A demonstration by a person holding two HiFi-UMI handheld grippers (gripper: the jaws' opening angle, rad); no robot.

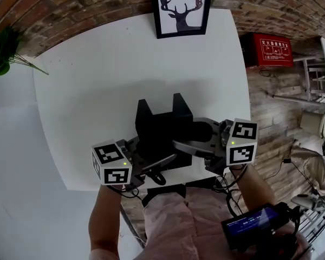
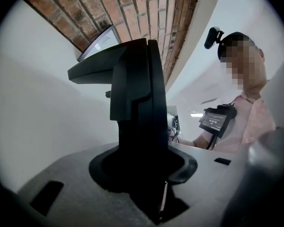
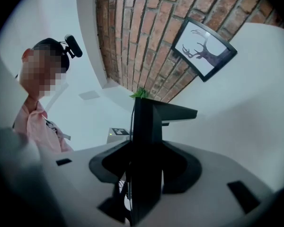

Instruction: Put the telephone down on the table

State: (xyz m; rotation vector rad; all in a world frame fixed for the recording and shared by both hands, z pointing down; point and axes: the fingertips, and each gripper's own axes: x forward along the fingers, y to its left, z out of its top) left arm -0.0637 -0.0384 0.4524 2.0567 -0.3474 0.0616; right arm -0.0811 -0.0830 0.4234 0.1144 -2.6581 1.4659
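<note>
A framed print of a black deer head [image 1: 182,7] sits at 12 o'clock in the head view, against a red brick wall [image 1: 70,10] that runs across the top. A leafy green plant [image 1: 2,50] pokes in at 10 o'clock. At 2 o'clock a red box with white lettering [image 1: 272,50] sits against the bricks, beside a wooden plank floor [image 1: 268,118] filling 3 o'clock. White furniture [image 1: 314,126], too cut off to identify, lies at the right edge. At 5 o'clock a dark device with a lit blue screen [image 1: 254,223] hangs beside a pink shirt [image 1: 173,221], black cables [image 1: 230,194] looping just above it.
</note>
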